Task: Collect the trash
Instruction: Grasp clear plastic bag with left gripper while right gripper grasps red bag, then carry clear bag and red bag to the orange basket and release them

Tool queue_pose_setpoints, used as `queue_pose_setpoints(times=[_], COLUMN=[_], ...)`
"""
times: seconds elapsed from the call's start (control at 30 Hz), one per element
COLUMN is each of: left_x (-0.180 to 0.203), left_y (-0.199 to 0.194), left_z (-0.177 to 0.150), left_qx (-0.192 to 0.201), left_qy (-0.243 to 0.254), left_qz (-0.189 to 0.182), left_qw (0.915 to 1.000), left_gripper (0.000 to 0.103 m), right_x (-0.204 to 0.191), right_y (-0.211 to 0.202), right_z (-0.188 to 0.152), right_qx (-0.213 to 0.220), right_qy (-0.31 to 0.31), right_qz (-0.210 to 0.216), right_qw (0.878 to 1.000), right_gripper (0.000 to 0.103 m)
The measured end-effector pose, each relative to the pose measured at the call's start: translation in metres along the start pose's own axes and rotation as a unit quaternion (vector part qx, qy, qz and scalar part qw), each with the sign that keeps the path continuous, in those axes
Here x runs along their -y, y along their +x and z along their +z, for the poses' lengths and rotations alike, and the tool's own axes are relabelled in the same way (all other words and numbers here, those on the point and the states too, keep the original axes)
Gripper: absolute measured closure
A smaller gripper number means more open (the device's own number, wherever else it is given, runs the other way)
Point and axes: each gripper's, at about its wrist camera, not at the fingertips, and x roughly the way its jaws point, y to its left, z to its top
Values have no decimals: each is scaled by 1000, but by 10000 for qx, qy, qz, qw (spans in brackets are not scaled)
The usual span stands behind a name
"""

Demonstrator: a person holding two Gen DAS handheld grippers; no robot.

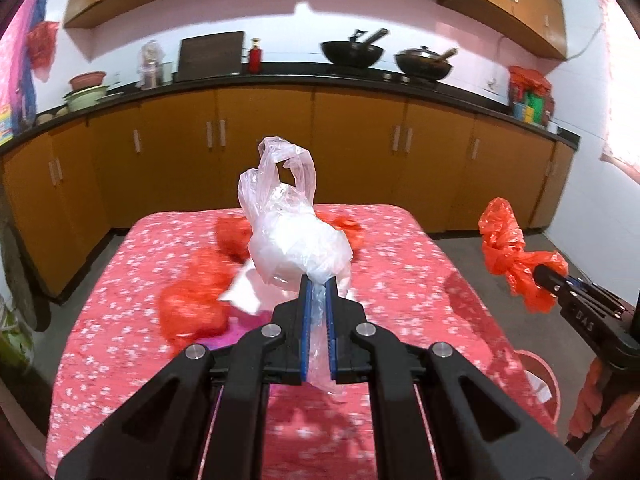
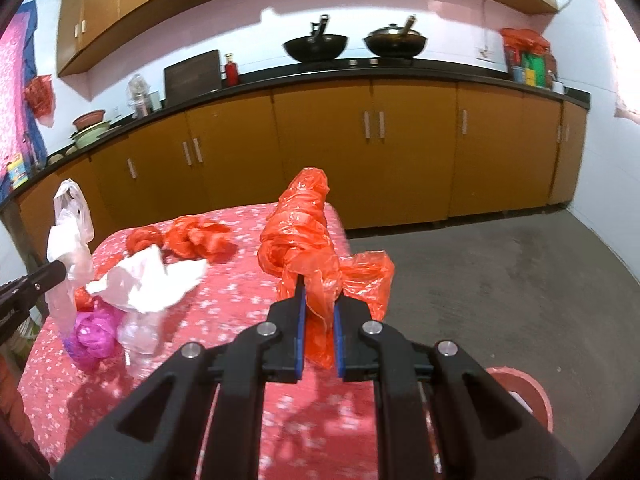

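Kitchen with orange cabinets is filling the upper frame; a table [image 1: 400,248] in a red floral cloth is taking the centre. Left gripper [image 1: 319,284] is clamping a clear bag [image 1: 296,240] at its twisted end, lifted over the table middle. Right gripper [image 2: 319,300] is pinching a knotted orange bag [image 2: 304,236], hanging past the table's right edge. A red bin [image 2: 532,396] is showing at lower right. More bags [image 2: 140,280] are lying at left of the table. Risk: thin film sliding out of either pinch, dropping on the floor short of the bin.
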Motion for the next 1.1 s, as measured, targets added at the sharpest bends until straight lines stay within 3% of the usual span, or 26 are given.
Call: queue_pose_setpoints(times=[0.57, 1.1], left_x=[124, 261], left_y=[15, 41], left_z=[-18, -78], left_qx=[-328, -1113], left_qy=[525, 1197], left_qz=[-1004, -1964], left_qw=[9930, 9668], left_gripper=[96, 96], right_x=[114, 233], right_y=[-25, -28], right_z=[-31, -105], right_qx=[-58, -722], right_qy=[460, 1190], right_qz=[-805, -1584], right_qw=[9957, 9775], right_gripper=[91, 91])
